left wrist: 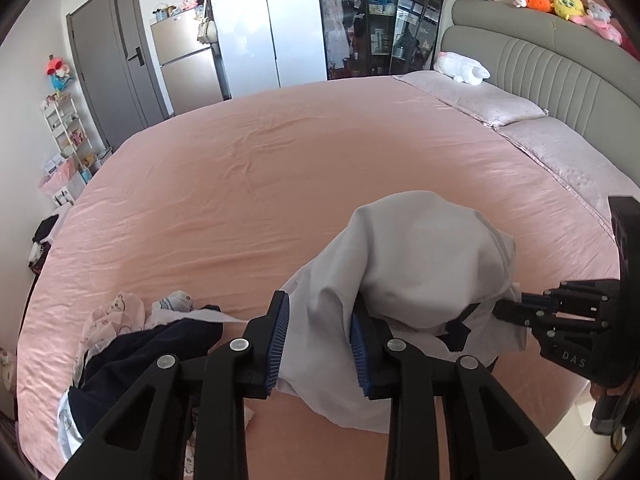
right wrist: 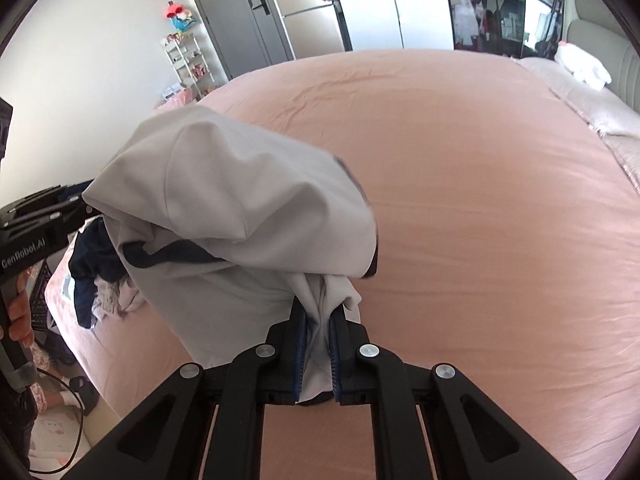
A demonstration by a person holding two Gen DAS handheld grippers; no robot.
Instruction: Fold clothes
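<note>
**Left wrist view: both tools gripping the light grey garment over the bed**

From the left wrist view I see my left tool [left wrist: 318, 340] with a thick bunch of the light grey garment [left wrist: 420, 256] between its blue pads [left wrist: 280, 340]; the cloth fills the gap and the tool is clenched on it. The garment billows up ahead of the fingers and hangs above the pink bed [left wrist: 280, 168], near its front edge. At the right edge of that view my right tool [left wrist: 508, 312] reaches into the same cloth, pinching its other side beside a dark trim.

In the right wrist view the right tool [right wrist: 318, 344] is squeezed almost fully together on a thin fold of the garment [right wrist: 240, 200], which puffs up and leftward toward the left tool [right wrist: 86, 200]. A hand [right wrist: 20, 308] holds that tool's handle.

A pile of other clothes [left wrist: 140, 332], dark navy and pale printed pieces, lies on the bed left of the garment. Pillows [left wrist: 500, 104] sit against the grey headboard [left wrist: 560, 60].
</note>
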